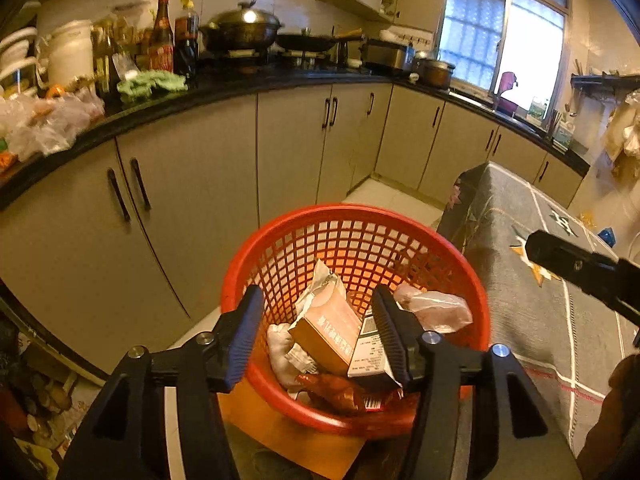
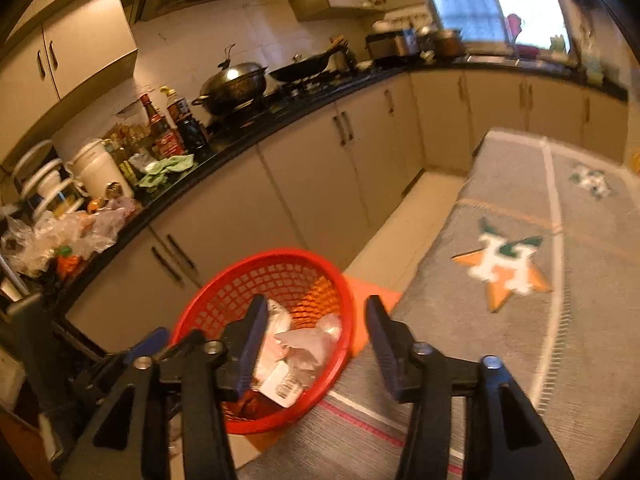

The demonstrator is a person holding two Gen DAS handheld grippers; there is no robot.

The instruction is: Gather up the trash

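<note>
A red mesh basket [image 1: 360, 210] sits low beside the table on an orange surface [image 1: 280, 432]. It holds trash: a tan carton [image 1: 324, 332], a white printed carton [image 1: 368, 352], a clear plastic bag [image 1: 440, 308] and a red-brown wrapper [image 1: 332, 392]. My left gripper [image 1: 318, 296] hangs open over the basket, its pads touching nothing. My right gripper [image 2: 316, 304] is also open and empty, above the basket's [image 2: 224, 284] right rim, with crumpled white paper [image 2: 308, 340] and a barcoded packet [image 2: 282, 388] below it. Its black finger [image 1: 560, 256] shows at the right of the left wrist view.
A table under a grey patterned cloth [image 2: 520, 360] stands right of the basket. A black counter [image 1: 224, 88] over beige cabinets [image 1: 192, 200] curves behind, crowded with bottles [image 1: 162, 40], a lidded wok [image 1: 240, 28], plastic bags [image 1: 48, 120] and a green cloth [image 1: 152, 84]. Pale floor [image 2: 400, 236] runs between.
</note>
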